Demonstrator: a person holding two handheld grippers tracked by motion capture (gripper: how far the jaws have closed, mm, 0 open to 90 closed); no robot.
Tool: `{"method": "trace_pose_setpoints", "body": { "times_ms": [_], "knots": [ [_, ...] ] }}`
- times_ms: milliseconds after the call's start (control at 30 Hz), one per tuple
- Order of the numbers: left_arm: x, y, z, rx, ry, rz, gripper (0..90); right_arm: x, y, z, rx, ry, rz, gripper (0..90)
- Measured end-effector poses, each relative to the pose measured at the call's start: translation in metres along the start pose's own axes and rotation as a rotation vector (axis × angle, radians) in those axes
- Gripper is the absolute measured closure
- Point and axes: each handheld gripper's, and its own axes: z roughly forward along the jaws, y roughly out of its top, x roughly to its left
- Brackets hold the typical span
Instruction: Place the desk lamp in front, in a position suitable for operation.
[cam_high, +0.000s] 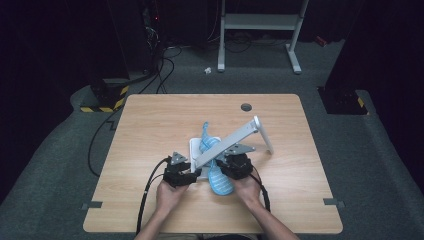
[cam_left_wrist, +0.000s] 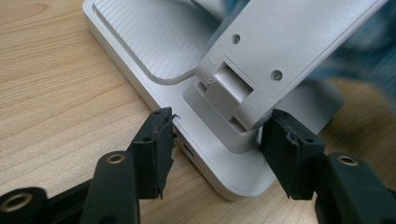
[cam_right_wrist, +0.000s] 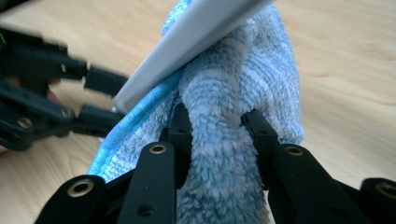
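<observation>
- Right tool (cam_right_wrist: 215, 128) clamped on a bunched fold of blue towel (cam_right_wrist: 219, 177), pads pressing the fabric from both sides.
- Left tool (cam_left_wrist: 217, 140) part open, jaws straddling the hinge block of the white desk lamp (cam_left_wrist: 243, 93) at its base corner; pads close beside it, contact hard to tell.
- Towel (cam_high: 216, 165) draped over the lamp base (cam_high: 195, 146) and under the slanted arm (cam_high: 235, 136), near the counter (cam_high: 150, 130) middle.
- Beyond the counter, a white metal frame (cam_high: 260, 22) on the floor.
</observation>
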Motion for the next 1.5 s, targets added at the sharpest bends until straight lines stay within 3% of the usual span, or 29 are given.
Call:
{"method": "trace_pose_setpoints", "body": {
  "times_ms": [167,433,567,733,867,1033,1500],
  "knots": [
    [0.0,0.0,0.0,-0.001,-0.002,0.001,43.9,0.0,-0.006,0.005,0.032,-0.012,-0.037,69.1],
    [0.003,0.0,0.0,0.0,-0.023,-0.003,43.7,-0.023,-0.039,-0.009,0.118,-0.123,-0.075,66.2],
    [0.003,0.0,0.0,0.003,-0.022,-0.001,43.8,-0.02,-0.05,-0.014,0.118,-0.11,-0.11,60.7],
    [0.003,0.0,-0.001,0.008,-0.02,-0.004,44.3,-0.013,-0.051,-0.01,0.116,-0.108,-0.122,52.5],
    [0.002,0.0,-0.002,0.014,-0.021,0.007,44.8,-0.015,-0.051,-0.004,0.12,-0.118,-0.11,49.2],
    [-0.001,0.0,-0.004,0.022,-0.023,0.028,45.3,-0.021,-0.047,0.003,0.119,-0.129,-0.103,49.6],
    [-0.012,-0.001,-0.003,0.049,-0.085,0.053,48.4,-0.046,-0.028,0.019,0.148,-0.171,-0.107,54.4]
  ]
}}
